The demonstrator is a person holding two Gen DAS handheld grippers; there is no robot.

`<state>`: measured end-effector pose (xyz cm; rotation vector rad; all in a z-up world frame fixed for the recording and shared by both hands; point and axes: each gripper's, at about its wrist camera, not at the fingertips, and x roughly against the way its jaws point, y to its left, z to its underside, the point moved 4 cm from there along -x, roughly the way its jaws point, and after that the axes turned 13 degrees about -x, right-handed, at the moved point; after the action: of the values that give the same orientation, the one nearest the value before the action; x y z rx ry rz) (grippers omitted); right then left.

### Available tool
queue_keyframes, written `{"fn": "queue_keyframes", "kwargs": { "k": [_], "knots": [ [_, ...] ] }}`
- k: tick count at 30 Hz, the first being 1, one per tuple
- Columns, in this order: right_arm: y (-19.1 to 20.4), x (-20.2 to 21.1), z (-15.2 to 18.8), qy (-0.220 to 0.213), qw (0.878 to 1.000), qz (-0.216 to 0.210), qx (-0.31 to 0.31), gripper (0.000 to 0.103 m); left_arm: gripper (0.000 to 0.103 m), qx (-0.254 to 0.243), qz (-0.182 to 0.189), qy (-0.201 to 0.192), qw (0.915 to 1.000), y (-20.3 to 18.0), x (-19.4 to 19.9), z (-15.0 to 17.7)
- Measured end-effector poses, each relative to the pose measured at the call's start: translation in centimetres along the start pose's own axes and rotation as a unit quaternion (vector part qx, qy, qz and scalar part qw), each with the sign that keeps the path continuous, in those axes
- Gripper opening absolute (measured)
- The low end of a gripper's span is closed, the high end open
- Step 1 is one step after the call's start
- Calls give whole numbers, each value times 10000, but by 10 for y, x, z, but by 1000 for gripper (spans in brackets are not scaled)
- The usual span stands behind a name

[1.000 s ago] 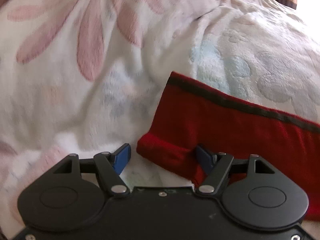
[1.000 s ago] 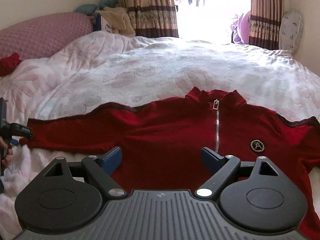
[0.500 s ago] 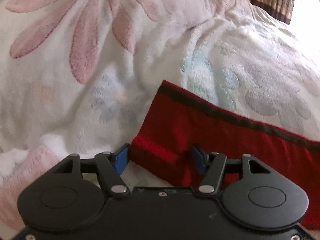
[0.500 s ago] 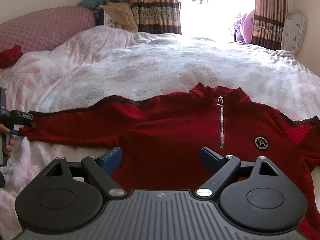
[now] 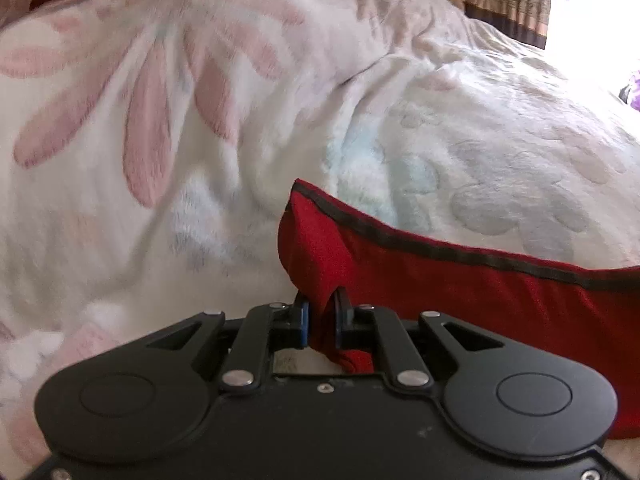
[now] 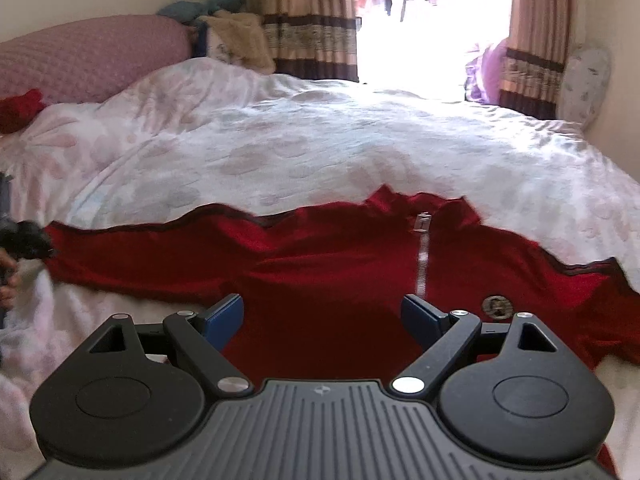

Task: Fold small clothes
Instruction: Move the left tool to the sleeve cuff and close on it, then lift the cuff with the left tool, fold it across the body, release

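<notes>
Left tool (image 5: pixel 320 312) closing – pinching sleeve cuff (image 5: pixel 316 240) | right tool (image 6: pixel 322 316) wide (empty)

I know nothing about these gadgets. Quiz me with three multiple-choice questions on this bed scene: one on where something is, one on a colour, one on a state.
1. Where does the red zip-neck top lie?
A. on the floral white blanket
B. on the floor
C. on a chair

2. What colour are the pads of the right tongs?
A. yellow
B. blue
C. white

3. What are the left tongs doing?
A. hanging wide open over bare blanket
B. closing on the red sleeve cuff
C. holding a pillow

Answers: 1 A, the top is spread across the blanket. 2 B, both pads show blue. 3 B, red cloth is bunched between the nearly shut pads.
</notes>
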<state>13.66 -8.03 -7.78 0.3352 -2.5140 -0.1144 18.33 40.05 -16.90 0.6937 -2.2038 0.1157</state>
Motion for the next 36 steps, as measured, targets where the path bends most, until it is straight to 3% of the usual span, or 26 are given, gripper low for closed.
{"fn": "queue_keyframes", "kwargs": {
  "k": [4, 8, 15, 19, 28, 36],
  "knots": [
    [-23, 7, -7, -13, 9998, 113, -180, 103, 9, -49, 19, -191, 9998, -12, 24, -16],
    [-47, 11, -12, -37, 9978, 583, -308, 103, 9, -194, 217, -453, 9986, -30, 57, -29],
    [-101, -10, 0, 918, 9871, 1083, -737, 103, 9, -601, 530, -874, 9929, -97, 116, -51],
    [-128, -13, 8, 1061, 9792, 1561, -740, 103, 9, -921, 726, -1046, 9876, -150, 143, -58],
    [-171, -11, 14, 1196, 9736, 1374, -1373, 103, 9, -1241, 1279, -1123, 9776, -262, 190, -50],
    [-216, 2, 17, 1168, 9655, 1499, -1779, 103, 9, -1523, 1419, -1034, 9726, -340, 202, -49]
  ]
}}
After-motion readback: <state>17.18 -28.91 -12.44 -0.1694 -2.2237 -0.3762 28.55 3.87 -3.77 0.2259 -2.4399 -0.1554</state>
